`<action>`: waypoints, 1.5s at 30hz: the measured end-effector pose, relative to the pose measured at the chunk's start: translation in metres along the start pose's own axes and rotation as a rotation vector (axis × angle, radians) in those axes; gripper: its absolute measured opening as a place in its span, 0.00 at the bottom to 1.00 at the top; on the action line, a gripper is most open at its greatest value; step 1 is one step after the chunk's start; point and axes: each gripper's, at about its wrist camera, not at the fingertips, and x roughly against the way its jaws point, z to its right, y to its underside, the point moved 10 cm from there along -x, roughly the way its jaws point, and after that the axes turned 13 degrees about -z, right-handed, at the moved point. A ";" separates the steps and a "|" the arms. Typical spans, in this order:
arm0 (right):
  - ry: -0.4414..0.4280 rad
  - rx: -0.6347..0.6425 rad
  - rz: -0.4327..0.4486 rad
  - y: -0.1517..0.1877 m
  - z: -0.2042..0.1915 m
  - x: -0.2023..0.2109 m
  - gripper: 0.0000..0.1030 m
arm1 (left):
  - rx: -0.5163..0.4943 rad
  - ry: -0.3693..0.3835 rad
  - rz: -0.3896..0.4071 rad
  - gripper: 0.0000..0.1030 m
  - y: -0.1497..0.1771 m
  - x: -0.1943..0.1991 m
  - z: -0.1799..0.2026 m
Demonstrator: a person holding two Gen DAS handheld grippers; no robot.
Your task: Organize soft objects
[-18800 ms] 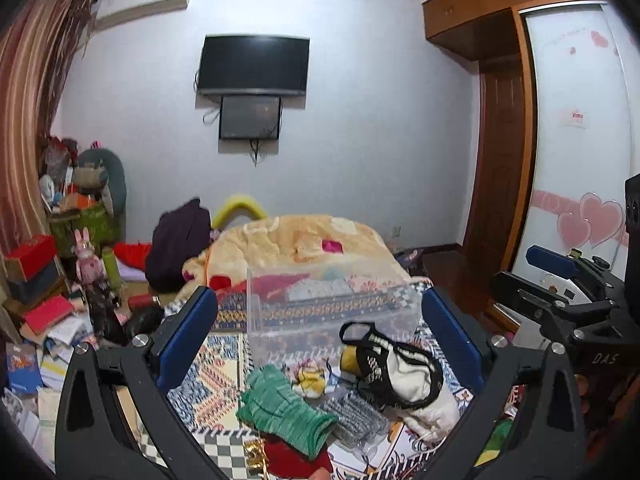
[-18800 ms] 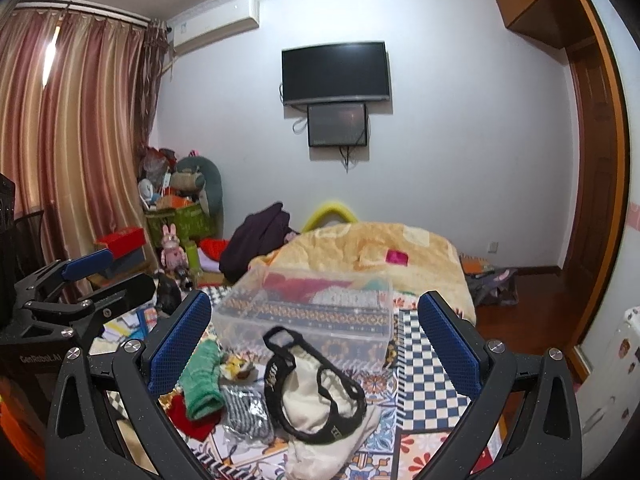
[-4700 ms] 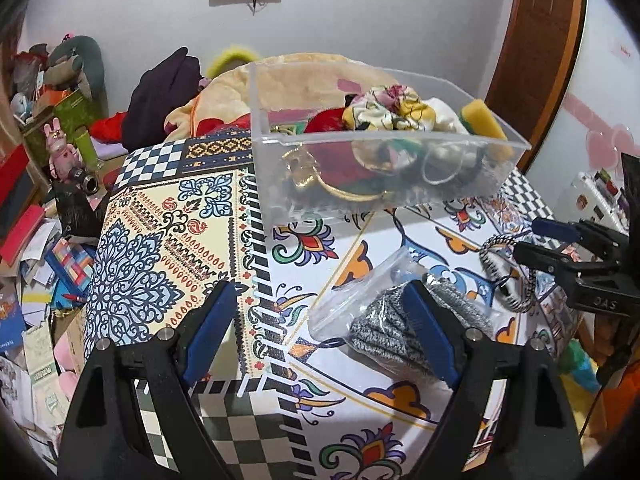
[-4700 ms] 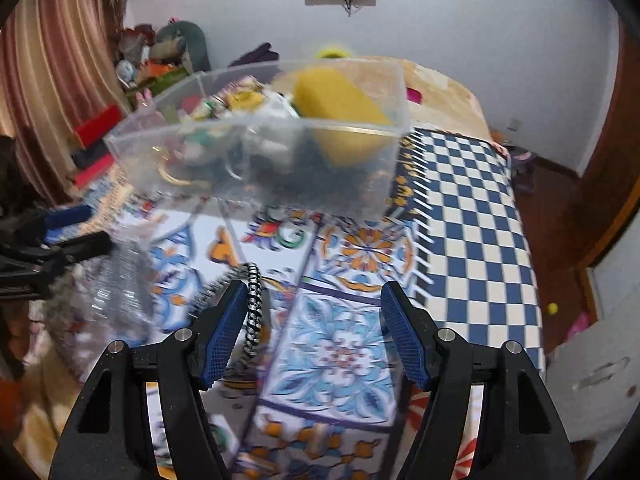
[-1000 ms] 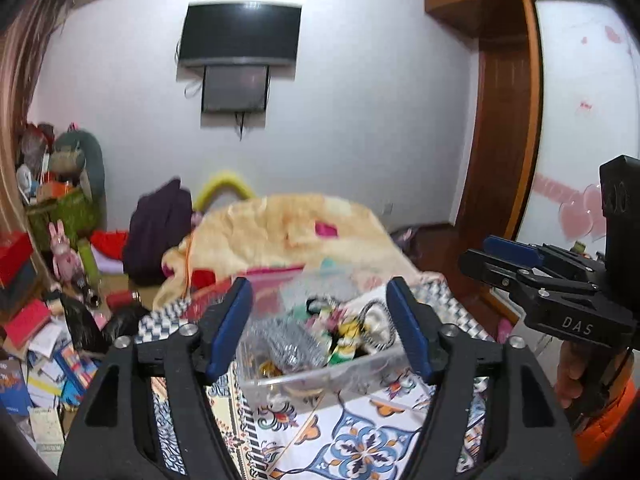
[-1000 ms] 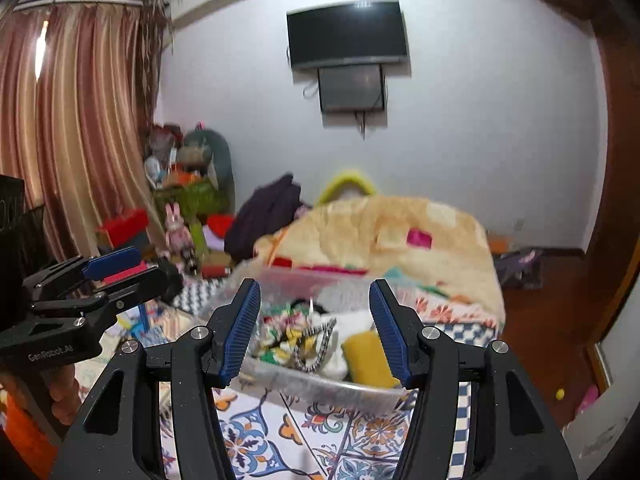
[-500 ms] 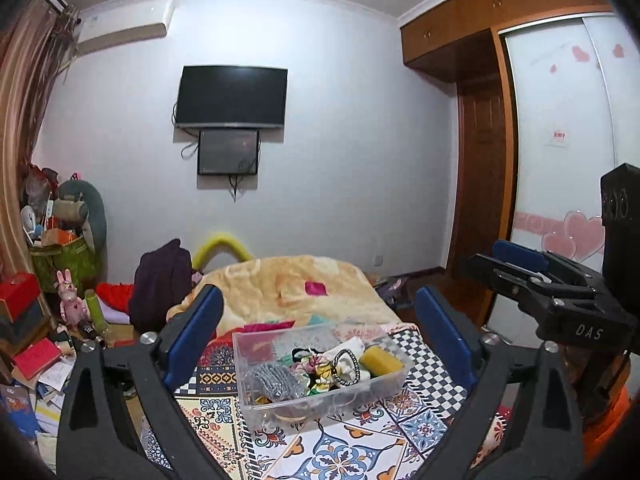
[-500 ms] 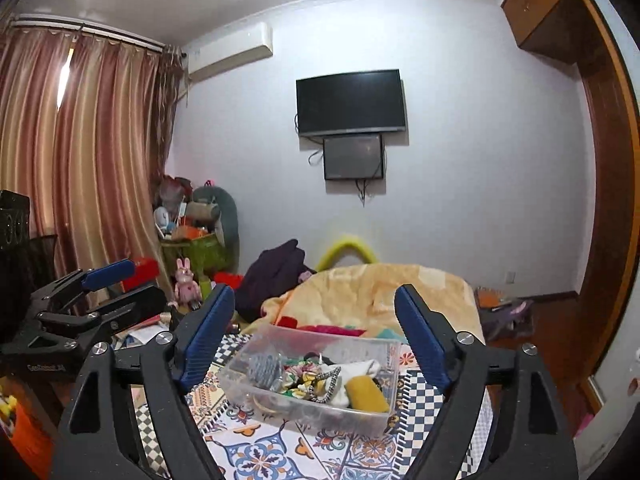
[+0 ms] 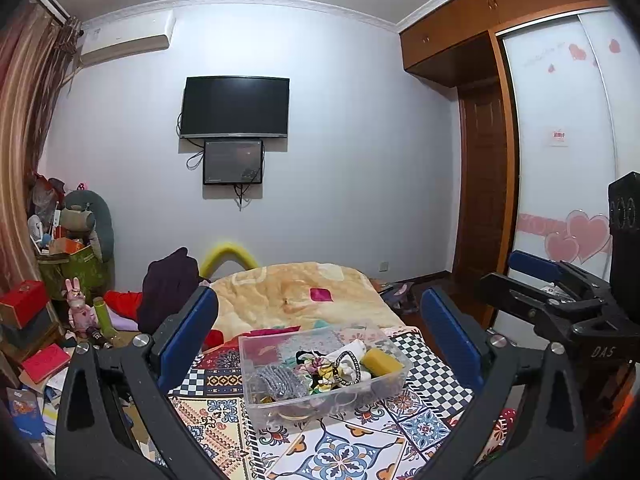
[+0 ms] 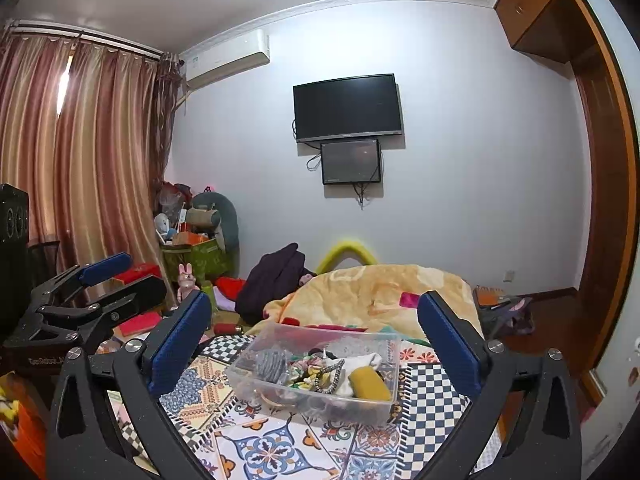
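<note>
A clear plastic bin (image 9: 394,384) stands on the patterned tablecloth (image 9: 340,448). It holds a yellow sponge (image 9: 381,361), a grey knitted item (image 9: 276,380), scrunchies and a white cloth. The bin also shows in the right wrist view (image 10: 394,376), with the sponge (image 10: 370,388) and the grey item (image 10: 270,364) in it. My left gripper (image 9: 318,340) is open and empty, held well back from and above the bin. My right gripper (image 10: 314,340) is open and empty, likewise held back. Each gripper shows from the side in the other's view: the right gripper (image 9: 560,296), the left gripper (image 10: 92,292).
Behind the table lies a yellow blanket (image 9: 304,292) with dark clothing (image 9: 168,284) beside it. Boxes, toys and books clutter the floor at the left (image 9: 44,344). A TV (image 9: 235,107) hangs on the far wall. A wardrobe with a sliding door (image 9: 560,168) stands at the right.
Both grippers have drawn further back and up from the bin, which looks smaller and lower in both views. Both stay open and empty.
</note>
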 end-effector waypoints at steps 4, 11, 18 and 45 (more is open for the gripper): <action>-0.005 -0.006 -0.004 0.001 0.001 0.002 1.00 | 0.009 -0.001 -0.006 1.00 0.001 0.000 -0.001; -0.002 -0.006 -0.004 0.004 0.002 0.005 1.00 | 0.021 -0.001 -0.013 1.00 0.001 -0.002 -0.003; 0.002 -0.004 -0.001 0.004 0.002 0.005 1.00 | 0.026 -0.002 -0.018 1.00 0.002 -0.002 -0.004; 0.014 -0.014 -0.002 0.002 0.007 0.007 1.00 | 0.031 0.017 -0.032 1.00 0.006 -0.004 -0.004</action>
